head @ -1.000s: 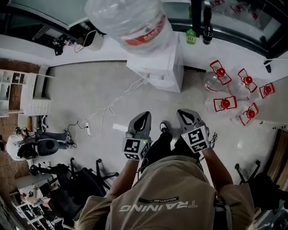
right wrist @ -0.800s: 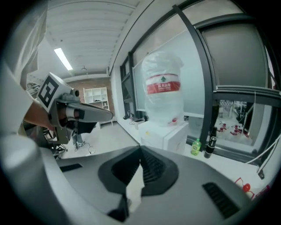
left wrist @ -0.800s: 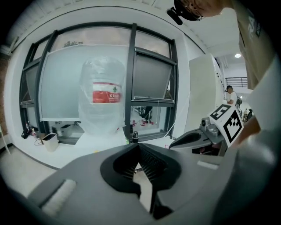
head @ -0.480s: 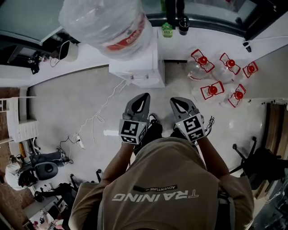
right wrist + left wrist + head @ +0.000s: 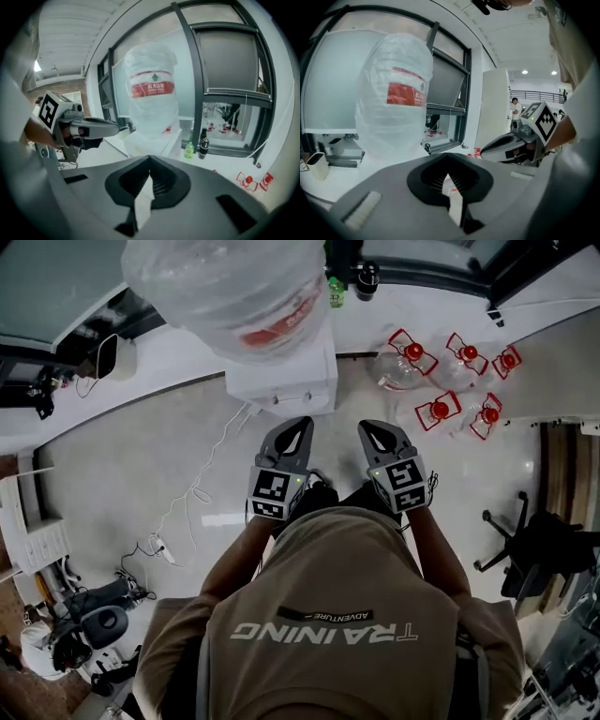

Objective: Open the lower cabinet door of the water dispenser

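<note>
Left gripper (image 5: 298, 427): jaws pressed together, nothing pinched, as confirmed in the left gripper view. Right gripper (image 5: 370, 430): jaws likewise closed on nothing, as confirmed in the right gripper view. Both are held side by side in front of the person's torso, over the floor (image 5: 141, 456), tips pointed at the water dispenser (image 5: 281, 385) and apart from it.

The water dispenser is seen at top centre of the head view, as a white body standing against the window wall, with a large clear water bottle (image 5: 230, 287) with a red label seated on top. Only its top and upper front edge are shown. The lower cabinet door is not made out in any view, being blocked by the gripper bodies in both gripper views.

A white cable (image 5: 202, 486) is laid across the floor left of the dispenser. Clear jugs with red caps (image 5: 441, 411) are clustered on the floor to its right. A green bottle (image 5: 336, 292) and a dark bottle (image 5: 366, 277) are set on the ledge behind the dispenser.
</note>
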